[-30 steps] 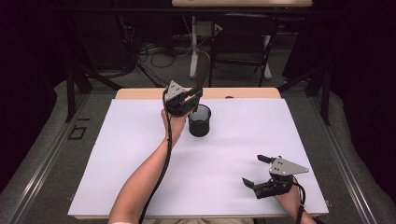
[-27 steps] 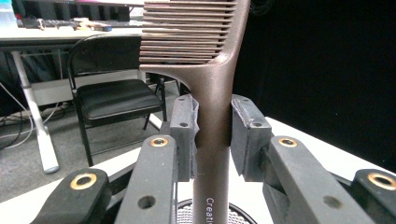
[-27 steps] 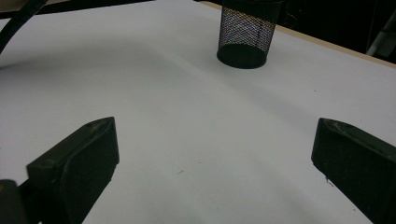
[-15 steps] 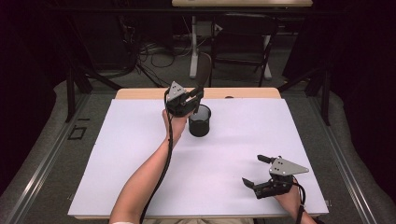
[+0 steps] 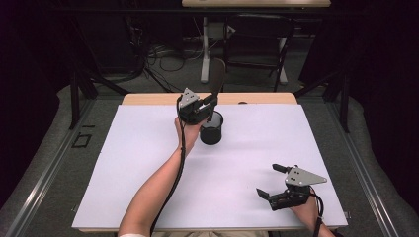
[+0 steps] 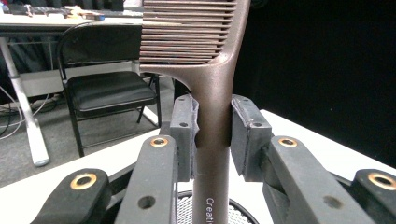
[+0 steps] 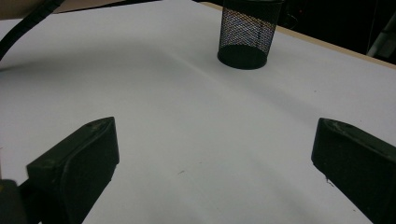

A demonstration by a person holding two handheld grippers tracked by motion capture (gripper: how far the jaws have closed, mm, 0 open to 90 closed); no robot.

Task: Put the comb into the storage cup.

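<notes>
A brown comb (image 6: 212, 93) stands upright, teeth at the top, with my left gripper (image 6: 212, 135) shut on its handle. Right below it lies the rim of a black mesh cup (image 6: 243, 212), and the handle's lower end reaches down toward the cup's mouth. In the high view the left gripper (image 5: 210, 102) hovers over the cup (image 5: 211, 131) at the back middle of the white table, the comb (image 5: 217, 74) sticking up past it. My right gripper (image 5: 268, 180) rests open near the front right edge, nothing between its jaws. From the right gripper (image 7: 215, 158) the cup (image 7: 246, 35) stands far ahead.
The white table surface (image 5: 123, 173) is bare around both hands. Its wooden back edge (image 5: 148, 98) runs behind the cup. Beyond it stand a black folding chair (image 6: 102, 88), table legs and cables on the floor. The left gripper's cable (image 5: 180, 163) trails along the forearm.
My left gripper has sunk slightly toward the mesh cup with the comb still in it. The right gripper has stayed put.
</notes>
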